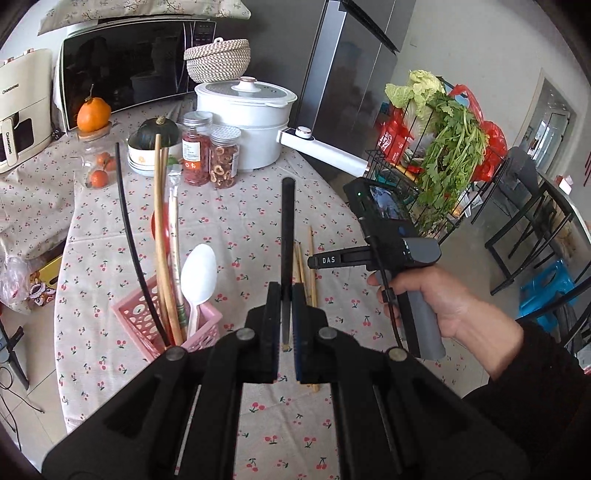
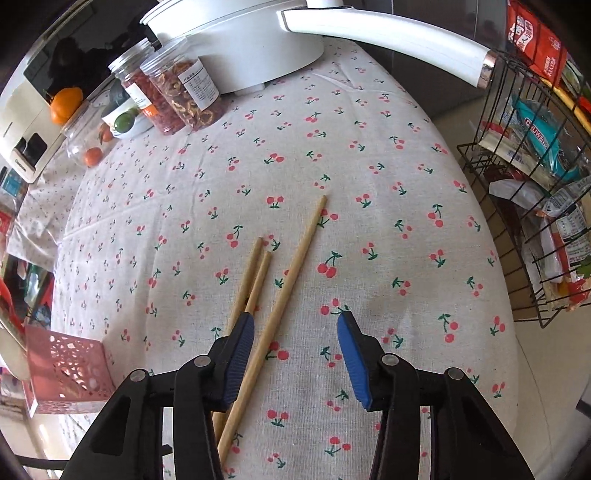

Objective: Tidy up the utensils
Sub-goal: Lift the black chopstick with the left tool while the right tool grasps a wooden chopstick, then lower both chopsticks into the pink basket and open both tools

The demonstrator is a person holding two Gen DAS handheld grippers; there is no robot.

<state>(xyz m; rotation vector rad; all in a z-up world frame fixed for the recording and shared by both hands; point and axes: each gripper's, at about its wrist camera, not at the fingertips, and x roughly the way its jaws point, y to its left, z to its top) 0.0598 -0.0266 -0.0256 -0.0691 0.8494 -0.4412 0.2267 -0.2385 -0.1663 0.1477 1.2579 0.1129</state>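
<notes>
My left gripper (image 1: 286,292) is shut on a black chopstick (image 1: 287,229), which stands up and away from the jaws above the cherry-print tablecloth (image 1: 240,206). Left of it, a pink basket (image 1: 207,322) holds wooden chopsticks (image 1: 160,236), a white spoon (image 1: 199,273), another black chopstick (image 1: 127,229) and a wrapped pair. Three loose wooden chopsticks (image 2: 255,269) lie on the cloth. My right gripper (image 2: 296,316) points down over them, open; the longest chopstick (image 2: 291,273) lies between its blue pads (image 2: 240,354) without being pressed. A hand (image 1: 447,306) holds that gripper.
A white pot (image 1: 243,122) with a long handle (image 2: 388,33), two jars (image 1: 210,153), a bowl with a squash and a microwave (image 1: 125,70) crowd the table's far side. A wire rack (image 2: 524,221) with greens and packets stands off the right edge, chairs beyond.
</notes>
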